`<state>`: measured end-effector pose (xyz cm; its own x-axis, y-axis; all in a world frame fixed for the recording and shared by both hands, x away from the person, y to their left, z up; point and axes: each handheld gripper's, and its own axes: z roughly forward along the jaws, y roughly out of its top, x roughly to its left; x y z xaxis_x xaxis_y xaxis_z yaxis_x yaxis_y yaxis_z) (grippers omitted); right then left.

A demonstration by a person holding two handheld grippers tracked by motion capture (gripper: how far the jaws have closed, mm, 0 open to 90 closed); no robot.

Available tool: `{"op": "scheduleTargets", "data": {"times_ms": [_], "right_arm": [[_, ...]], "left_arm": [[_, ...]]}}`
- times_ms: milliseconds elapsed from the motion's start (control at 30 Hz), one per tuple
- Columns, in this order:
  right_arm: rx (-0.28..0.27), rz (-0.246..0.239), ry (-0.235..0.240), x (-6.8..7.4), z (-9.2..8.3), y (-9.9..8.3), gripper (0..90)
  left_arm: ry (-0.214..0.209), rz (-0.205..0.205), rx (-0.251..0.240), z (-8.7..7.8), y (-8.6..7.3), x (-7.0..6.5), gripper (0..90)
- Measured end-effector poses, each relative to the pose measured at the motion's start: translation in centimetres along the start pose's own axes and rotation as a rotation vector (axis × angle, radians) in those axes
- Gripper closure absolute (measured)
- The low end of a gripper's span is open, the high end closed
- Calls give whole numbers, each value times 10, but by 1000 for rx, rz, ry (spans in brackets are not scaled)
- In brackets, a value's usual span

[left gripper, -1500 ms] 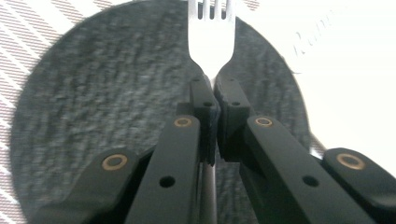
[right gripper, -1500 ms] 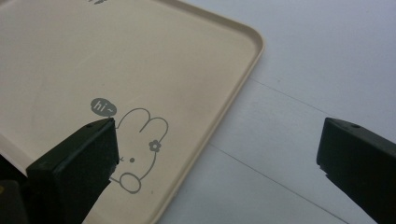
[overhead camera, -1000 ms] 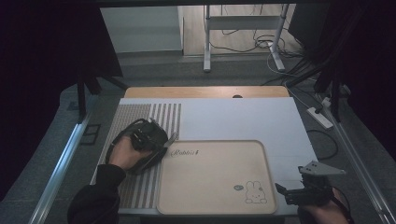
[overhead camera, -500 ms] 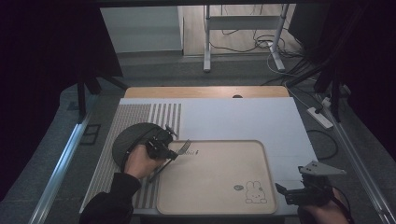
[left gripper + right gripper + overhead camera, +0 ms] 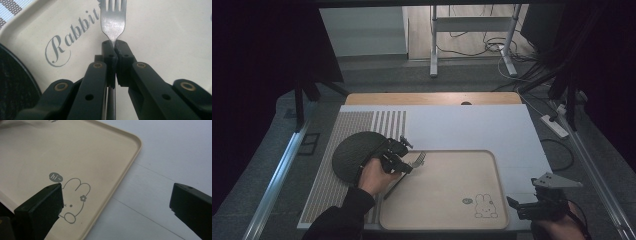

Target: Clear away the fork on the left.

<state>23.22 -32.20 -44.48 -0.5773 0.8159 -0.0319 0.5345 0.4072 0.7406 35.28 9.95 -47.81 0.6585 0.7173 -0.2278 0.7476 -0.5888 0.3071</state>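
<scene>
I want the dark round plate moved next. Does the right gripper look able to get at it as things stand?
Probably not directly: the dark round plate lies at the beige tray's far left side, behind the left gripper holding the metal fork; the right gripper hovers open opposite.

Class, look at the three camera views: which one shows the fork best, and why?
The left gripper view: the fork fills the upper centre, tines and neck sharp, pinched between the left gripper jaws over the tray. The high view shows it small and dim at the tray's left edge.

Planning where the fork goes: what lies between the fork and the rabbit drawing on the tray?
Bare tray floor in the high view, from fork to rabbit drawing.
</scene>
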Motion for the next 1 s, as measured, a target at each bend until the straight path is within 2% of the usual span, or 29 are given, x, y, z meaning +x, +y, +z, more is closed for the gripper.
{"op": "scheduleTargets", "data": {"times_ms": [200,267,300,333,367,433,533,600,633,733,800,1000], "right_arm": [[-2,-5,4,0,0,0,0],[-2,-6,4,0,0,0,0],[-1,-9,4,1,-1,0,0],[-1,-9,4,1,-1,0,0],[0,-10,3,1,-1,0,0],[0,-10,4,1,-1,0,0],[0,-11,5,1,-1,0,0],[0,-12,6,1,-1,0,0],[-1,-12,6,1,-1,0,0],[-1,-15,10,1,-1,0,0],[0,-16,12,2,-1,0,0],[1,-19,19,2,-1,0,0]], "left_arm": [[2,-7,17,16,0,2,861],[7,17,25,20,1,1,850],[32,20,3,20,2,0,776],[32,20,3,20,2,0,715],[30,32,-18,19,3,-1,678],[23,50,-43,16,3,-4,668],[6,115,-51,15,1,-12,757],[-15,129,-39,18,-1,-16,870],[-17,132,-32,20,-2,-16,889],[0,120,-16,25,-5,-15,891],[30,109,-14,26,-7,-11,892],[75,43,-26,22,-16,7,891]]}}
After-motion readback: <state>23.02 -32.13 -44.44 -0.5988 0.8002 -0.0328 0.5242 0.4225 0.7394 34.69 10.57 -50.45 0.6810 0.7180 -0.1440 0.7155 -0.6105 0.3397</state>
